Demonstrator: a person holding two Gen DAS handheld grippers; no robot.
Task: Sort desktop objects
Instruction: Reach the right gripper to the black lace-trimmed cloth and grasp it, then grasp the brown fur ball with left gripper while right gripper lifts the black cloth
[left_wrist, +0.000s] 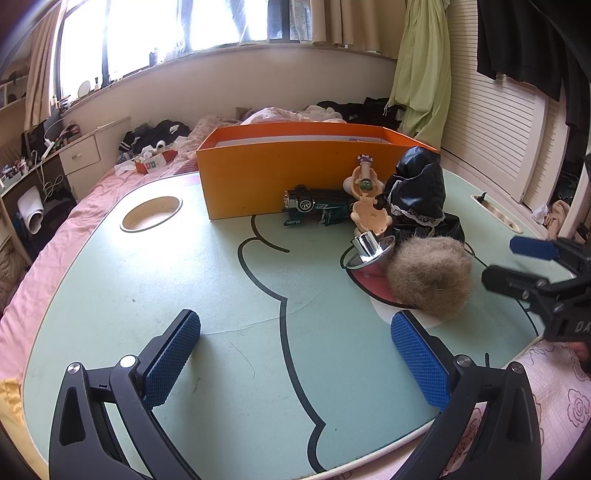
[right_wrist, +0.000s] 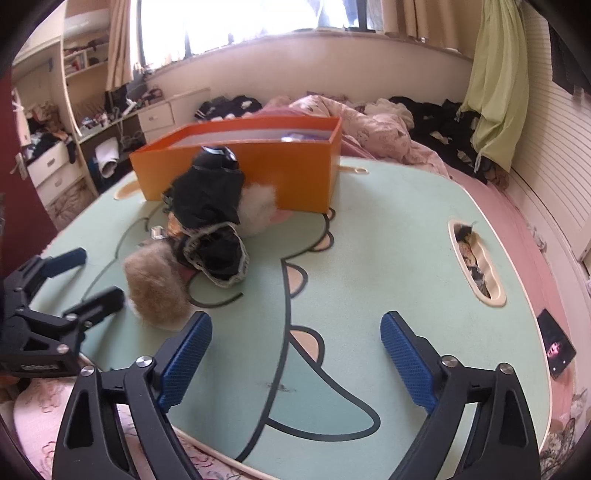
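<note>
My left gripper is spread wide with nothing between its blue pads, low over the near edge of the pale green table with black cartoon lines. My right gripper is spread wide too and holds nothing.

The landmark is the big orange cardboard box at the far side of the table. The closest thing to me is a fluffy tan ball of fur, well in front of the box. Touching it on the box side is a shiny silver funnel lying tipped over. Nearer the box lies a peach plastic doll toy, and beside it a doll in a black dress with white lace. A dark green toy car lies on its side, just in front of the box wall.
</note>
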